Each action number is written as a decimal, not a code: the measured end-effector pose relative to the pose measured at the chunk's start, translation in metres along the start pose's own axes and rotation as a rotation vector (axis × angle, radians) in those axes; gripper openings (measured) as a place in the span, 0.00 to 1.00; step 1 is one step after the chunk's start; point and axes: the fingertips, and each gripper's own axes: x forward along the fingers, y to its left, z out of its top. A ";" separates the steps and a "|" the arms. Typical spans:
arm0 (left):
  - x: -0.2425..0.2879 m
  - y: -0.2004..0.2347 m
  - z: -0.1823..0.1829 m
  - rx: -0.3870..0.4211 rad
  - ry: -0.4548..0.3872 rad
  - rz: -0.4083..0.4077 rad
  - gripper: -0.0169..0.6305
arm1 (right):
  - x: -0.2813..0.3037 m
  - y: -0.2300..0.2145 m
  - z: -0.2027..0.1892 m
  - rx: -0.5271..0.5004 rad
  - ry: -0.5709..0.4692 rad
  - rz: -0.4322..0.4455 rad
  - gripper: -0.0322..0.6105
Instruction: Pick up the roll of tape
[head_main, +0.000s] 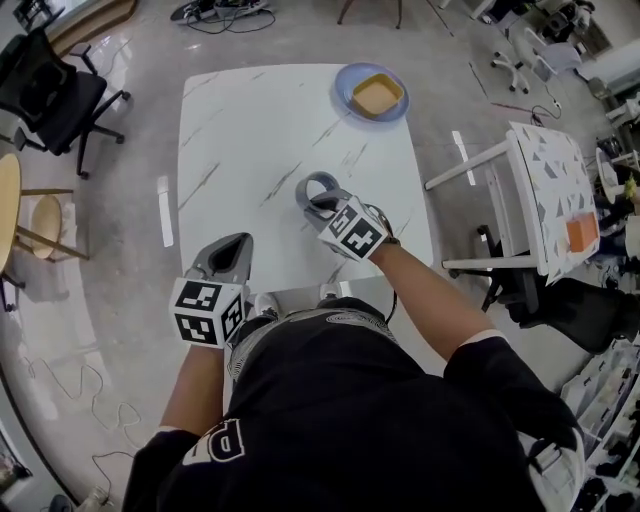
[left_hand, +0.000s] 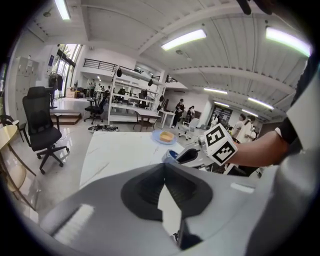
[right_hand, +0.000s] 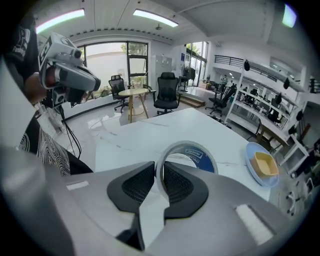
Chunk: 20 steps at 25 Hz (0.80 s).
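Black shirt (head_main: 350, 420) fills the bottom of the head view. Above it, at lower left, the left gripper (head_main: 232, 248) hovers by the near edge of the white marble table (head_main: 250, 120). At mid-frame the right gripper (head_main: 318, 204) reaches the roll of tape (head_main: 314, 188). A blue plate (head_main: 345, 85) holding a yellow tub (head_main: 377, 95) sits at the table's far right corner, well apart from the roll.

Left gripper view: the left gripper's (left_hand: 164, 172) jaws are clenched tip to tip on nothing. The tape shows small at mid-frame, beside the right gripper (left_hand: 186, 156).

Right gripper view: the right gripper (right_hand: 159, 181) grasps the roll of tape (right_hand: 192, 150) by its wall, one jaw inside the ring and one outside. Whether the roll touches the table cannot be told.
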 end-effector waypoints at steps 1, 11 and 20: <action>0.002 -0.003 0.001 0.009 0.001 -0.008 0.12 | -0.007 0.002 0.002 0.016 -0.020 -0.004 0.13; 0.013 -0.028 0.015 0.077 -0.007 -0.066 0.12 | -0.069 0.010 0.015 0.219 -0.213 -0.028 0.13; 0.017 -0.049 0.022 0.113 -0.015 -0.116 0.12 | -0.116 0.019 0.021 0.468 -0.427 -0.024 0.13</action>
